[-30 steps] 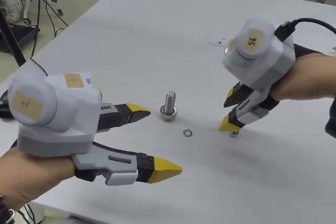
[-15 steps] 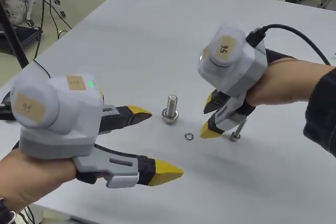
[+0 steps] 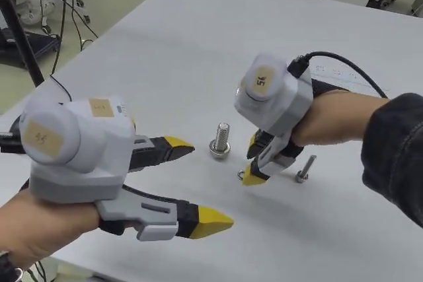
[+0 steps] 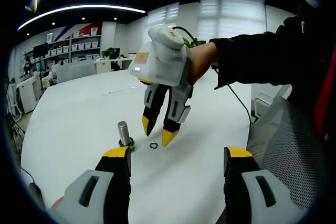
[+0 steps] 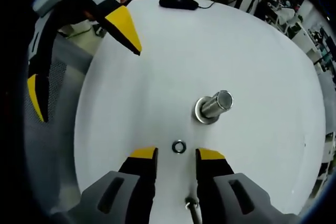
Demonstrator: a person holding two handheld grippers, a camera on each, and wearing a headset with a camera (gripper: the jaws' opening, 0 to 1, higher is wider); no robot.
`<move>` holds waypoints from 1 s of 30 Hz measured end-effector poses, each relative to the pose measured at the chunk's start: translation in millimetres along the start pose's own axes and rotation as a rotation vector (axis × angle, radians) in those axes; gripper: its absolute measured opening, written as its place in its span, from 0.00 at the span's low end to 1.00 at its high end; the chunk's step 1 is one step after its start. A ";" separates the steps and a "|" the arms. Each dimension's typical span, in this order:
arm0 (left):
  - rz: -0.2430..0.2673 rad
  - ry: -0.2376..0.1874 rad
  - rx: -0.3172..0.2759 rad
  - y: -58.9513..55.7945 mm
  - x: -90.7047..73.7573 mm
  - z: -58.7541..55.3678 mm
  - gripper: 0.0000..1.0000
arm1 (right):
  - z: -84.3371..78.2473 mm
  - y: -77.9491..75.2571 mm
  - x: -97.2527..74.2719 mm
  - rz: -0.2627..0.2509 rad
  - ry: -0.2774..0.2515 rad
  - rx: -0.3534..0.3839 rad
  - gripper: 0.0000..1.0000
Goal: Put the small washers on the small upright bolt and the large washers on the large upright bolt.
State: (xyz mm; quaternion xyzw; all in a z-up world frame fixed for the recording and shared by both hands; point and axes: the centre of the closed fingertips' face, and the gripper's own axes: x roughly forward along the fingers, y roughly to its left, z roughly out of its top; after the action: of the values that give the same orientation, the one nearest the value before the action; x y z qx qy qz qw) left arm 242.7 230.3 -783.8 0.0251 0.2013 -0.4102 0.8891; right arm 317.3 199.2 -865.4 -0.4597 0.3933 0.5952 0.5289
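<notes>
**If the pinch lands high, the small washer skates**

Because the small washer [image 5: 179,146] lies flat on the smooth white table [image 3: 198,44], I see very little edge for the tips to bite on. My right gripper [image 3: 252,158] hangs over it, jaws narrowly apart and empty, with one tip on either side of the ring.

If I close a shade too high, I judge the tips would ride over the ring or flick it away. If I press down too hard, they could pin it flat instead of lifting it.

In the head view the large bolt [image 3: 221,138] stands at 11 o'clock from the washer, close by. It has a wider ring at its foot; I cannot tell whether that is a washer or a flange. A skidding washer could end up against it.

The small bolt [image 3: 304,168], where this washer belongs, stands at 3 o'clock from the washer, just beside the gripper's body. A careless roll of my wrist during the lift could tip it over.

My left gripper [image 3: 197,181] sits at 7 o'clock from the large bolt, jaws wide and empty. It is too far out to block a runaway washer.
</notes>
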 end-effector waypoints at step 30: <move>0.001 0.000 -0.006 0.0 -1.2 -2.3 0.71 | -3.3 -1.7 15.6 0.007 0.021 -0.021 0.19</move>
State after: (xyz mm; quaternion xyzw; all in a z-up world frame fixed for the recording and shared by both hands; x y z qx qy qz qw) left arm 241.3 231.5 -785.4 0.0227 0.2023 -0.4091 0.8895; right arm 319.1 200.4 -881.2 -0.4701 0.3941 0.5964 0.5177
